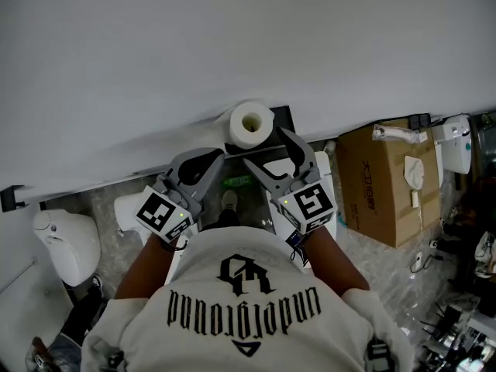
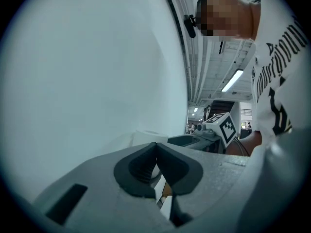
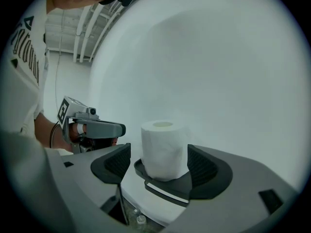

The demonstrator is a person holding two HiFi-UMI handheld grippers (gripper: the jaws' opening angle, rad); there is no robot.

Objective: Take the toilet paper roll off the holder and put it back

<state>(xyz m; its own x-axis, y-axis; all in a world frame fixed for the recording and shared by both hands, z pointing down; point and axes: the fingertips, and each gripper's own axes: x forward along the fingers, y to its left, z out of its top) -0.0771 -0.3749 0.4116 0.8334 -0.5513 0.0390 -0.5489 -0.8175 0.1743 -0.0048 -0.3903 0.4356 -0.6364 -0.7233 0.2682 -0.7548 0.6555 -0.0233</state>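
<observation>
Straight ahead of the right gripper (image 3: 163, 168), the white wall (image 3: 218, 72) backs a dark holder (image 3: 162, 184). On it the toilet paper roll (image 3: 164, 148) stands upright, long axis vertical, core hole facing up. The roll sits just beyond this gripper's tips, framed by the gap between them. I judge the right gripper nearer to it than the left gripper (image 1: 205, 165), which hangs off to its left. The right jaws stand wide apart, clasp nothing, and show no contact with the roll. The left jaws are pressed together and empty.
</observation>
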